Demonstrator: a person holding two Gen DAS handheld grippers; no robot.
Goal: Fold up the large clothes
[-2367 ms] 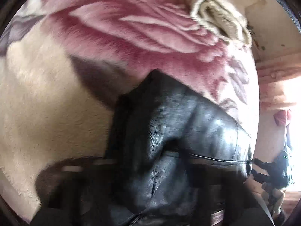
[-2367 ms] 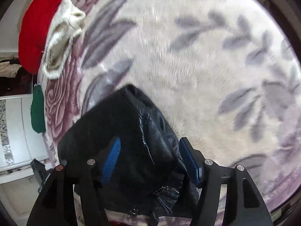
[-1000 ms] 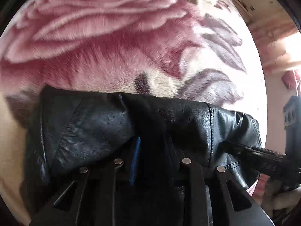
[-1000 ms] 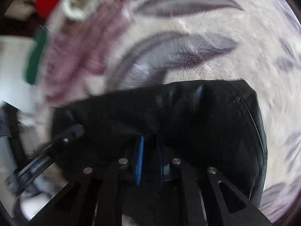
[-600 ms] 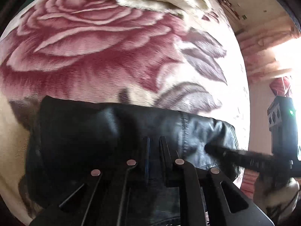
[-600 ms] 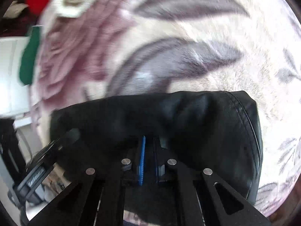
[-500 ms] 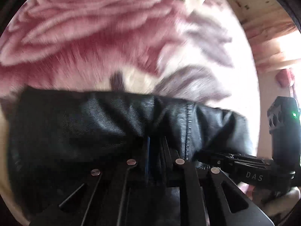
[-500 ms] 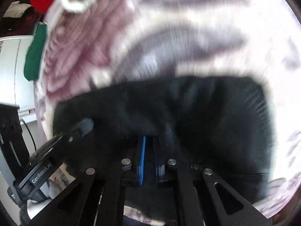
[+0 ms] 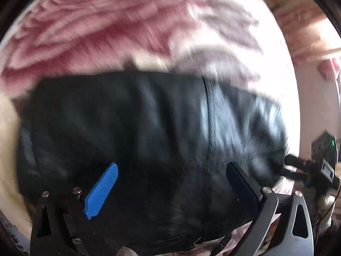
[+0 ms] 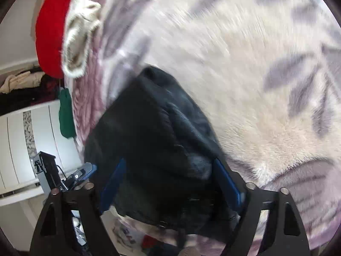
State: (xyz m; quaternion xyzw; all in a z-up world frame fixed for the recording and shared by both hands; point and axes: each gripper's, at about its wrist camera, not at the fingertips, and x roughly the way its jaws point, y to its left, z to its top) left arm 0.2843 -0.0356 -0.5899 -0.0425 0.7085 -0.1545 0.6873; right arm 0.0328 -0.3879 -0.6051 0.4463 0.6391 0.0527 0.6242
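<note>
With both my grippers sprung wide after half a second ago pinching the leather, the black jacket [image 9: 153, 132] now lies released in a compact bundle on the floral blanket [image 9: 102, 32]. Nearest the left lens, my left gripper [image 9: 170, 183] stands open, its blue pad and dark finger straddling the near edge of the jacket without clamping it. My right gripper [image 10: 170, 181] is likewise spread, fingers either side of the bundle's end, holding nothing. The jacket [image 10: 153, 132] sits close to the blanket's near edge, a seam running up its top panel; motion blur softens both views. Beyond it the blanket's rose print stretches away. At the far corner rests a cream fleece [image 10: 78, 36] against a red garment [image 10: 50, 32], well apart from the jacket. I judge this fold as laid down and let go; whether another fold or only tidying is needed, I cannot tell.
</note>
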